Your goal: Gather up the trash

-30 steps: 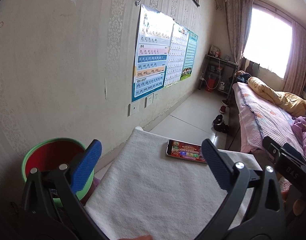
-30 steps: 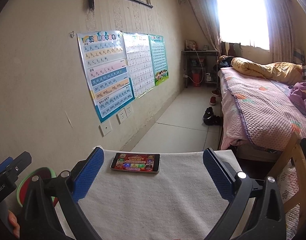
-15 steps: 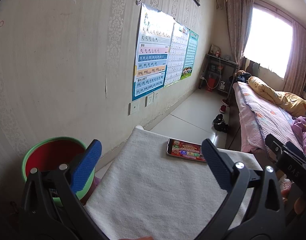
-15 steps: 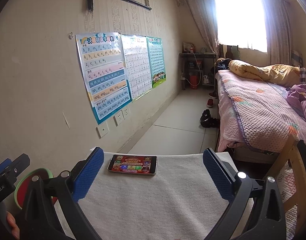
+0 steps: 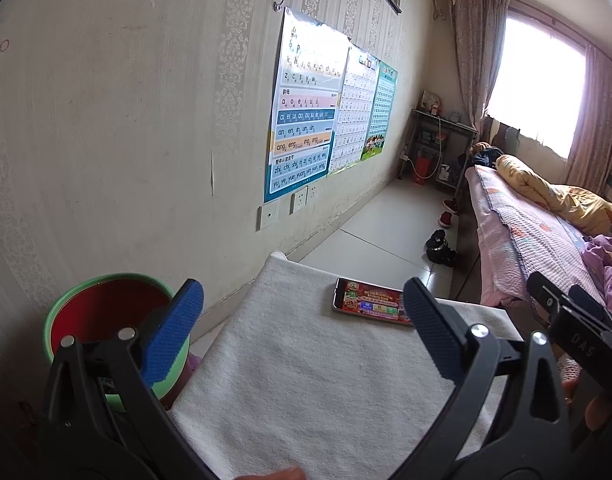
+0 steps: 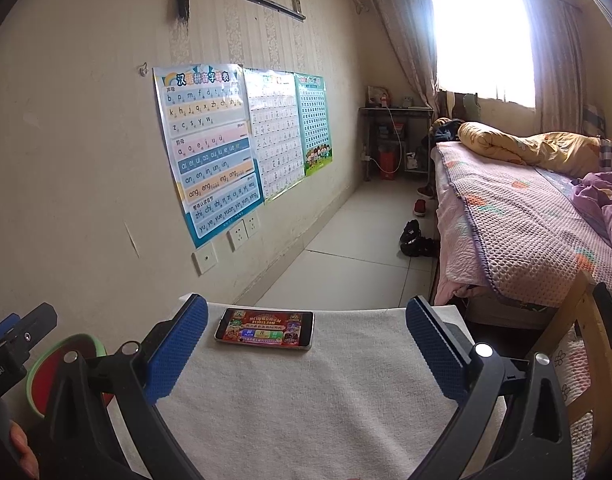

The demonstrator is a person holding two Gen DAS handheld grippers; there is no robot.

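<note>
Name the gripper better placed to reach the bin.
Left. The bin sits right beside the left gripper; from the right gripper it lies far left, past the towel. Both are open and empty.

Bedroom. Cream patterned wall (image 6: 85, 120) carries three charts (image 6: 209, 148), with sockets (image 6: 243, 232) below them. Pale tiled floor (image 6: 362, 248), shoes (image 6: 416, 238) beside the bed (image 6: 526, 232). Metal shelf unit (image 6: 398, 140) in the far corner. Curtained window (image 6: 486, 40) admits strong daylight
</note>
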